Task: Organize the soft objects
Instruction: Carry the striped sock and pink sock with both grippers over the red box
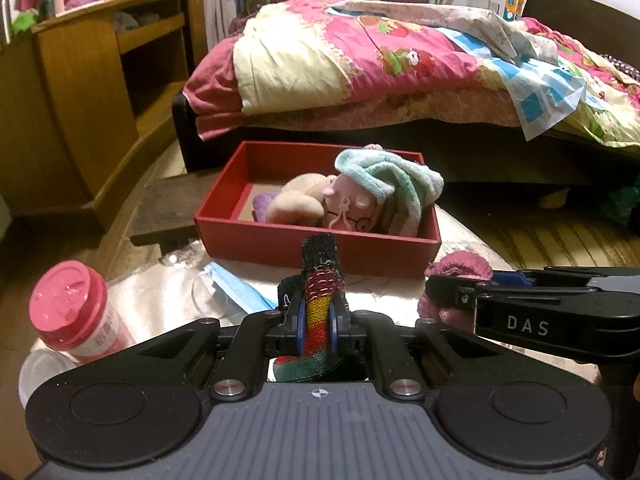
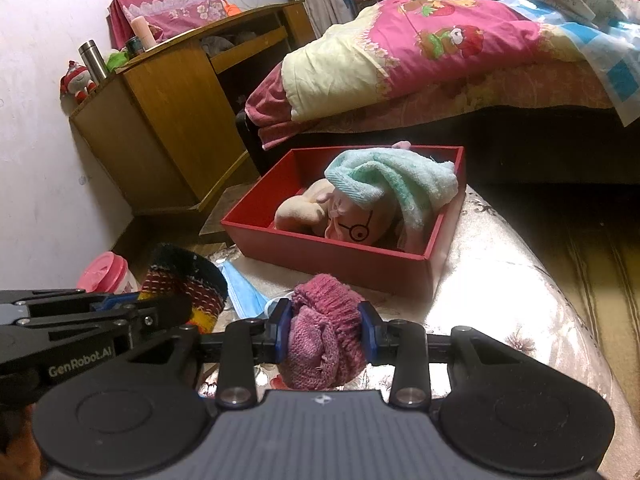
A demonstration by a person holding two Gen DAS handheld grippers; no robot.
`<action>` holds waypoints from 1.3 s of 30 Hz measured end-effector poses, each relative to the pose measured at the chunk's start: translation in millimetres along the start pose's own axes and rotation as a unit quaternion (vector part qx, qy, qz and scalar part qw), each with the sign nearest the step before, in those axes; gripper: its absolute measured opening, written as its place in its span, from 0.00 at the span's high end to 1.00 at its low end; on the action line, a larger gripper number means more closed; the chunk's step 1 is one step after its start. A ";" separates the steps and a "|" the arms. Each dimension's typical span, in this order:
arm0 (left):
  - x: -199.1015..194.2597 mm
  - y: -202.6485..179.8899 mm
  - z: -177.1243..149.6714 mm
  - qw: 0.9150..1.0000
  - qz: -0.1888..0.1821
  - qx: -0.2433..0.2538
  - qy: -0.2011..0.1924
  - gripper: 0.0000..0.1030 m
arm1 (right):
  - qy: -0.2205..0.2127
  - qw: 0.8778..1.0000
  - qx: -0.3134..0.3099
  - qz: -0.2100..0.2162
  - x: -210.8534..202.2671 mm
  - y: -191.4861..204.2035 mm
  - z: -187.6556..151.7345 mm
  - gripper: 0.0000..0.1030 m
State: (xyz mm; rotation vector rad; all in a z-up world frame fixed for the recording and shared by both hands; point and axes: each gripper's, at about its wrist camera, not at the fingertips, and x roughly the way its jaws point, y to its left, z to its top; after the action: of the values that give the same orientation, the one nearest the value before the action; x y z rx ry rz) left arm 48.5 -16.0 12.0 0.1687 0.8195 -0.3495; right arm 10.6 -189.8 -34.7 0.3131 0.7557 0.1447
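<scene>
My left gripper (image 1: 316,320) is shut on a striped knit sock (image 1: 318,300) with black, red, yellow and green bands; it also shows in the right wrist view (image 2: 184,284). My right gripper (image 2: 324,332) is shut on a pink knit sock (image 2: 324,332), also seen at the right of the left wrist view (image 1: 460,270). Ahead stands a red box (image 1: 256,240) holding a pink plush toy (image 1: 348,210) with glasses, a beige plush piece (image 1: 296,200) and a mint green towel (image 1: 392,180) draped over them. The box also shows in the right wrist view (image 2: 320,252).
A pink-lidded jar (image 1: 76,312) and a blue face mask (image 1: 236,288) lie on the shiny floral cushion (image 2: 500,300) left of the box. A bed with a pink quilt (image 1: 360,60) stands behind, a wooden cabinet (image 1: 92,100) at the left.
</scene>
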 end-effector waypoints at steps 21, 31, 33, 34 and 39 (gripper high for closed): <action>-9.2 -0.4 8.3 0.999 0.030 0.016 -0.036 0.92 | -0.020 1.000 0.006 -0.010 -3.5 -2.4 6.9 0.90; -6.3 7.0 29.6 0.998 0.040 0.008 -0.057 0.92 | -0.060 0.998 0.004 -0.011 -4.8 0.7 33.1 0.90; -4.3 10.4 35.0 0.998 0.038 0.001 -0.058 0.92 | -0.070 0.997 0.007 -0.009 -4.7 0.6 41.2 0.90; -2.9 12.1 38.2 0.998 0.037 -0.001 -0.058 0.92 | -0.075 0.997 0.007 -0.007 -3.8 0.5 44.9 0.90; 4.9 15.9 49.5 0.997 0.040 -0.003 -0.062 0.92 | -0.085 0.996 0.013 -0.011 4.2 -3.4 58.1 0.90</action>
State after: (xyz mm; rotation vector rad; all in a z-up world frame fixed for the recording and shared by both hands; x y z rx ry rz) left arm 91.2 -16.2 41.9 0.1723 0.6887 -0.2791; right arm 53.9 -205.2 1.3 0.3376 0.5927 0.0864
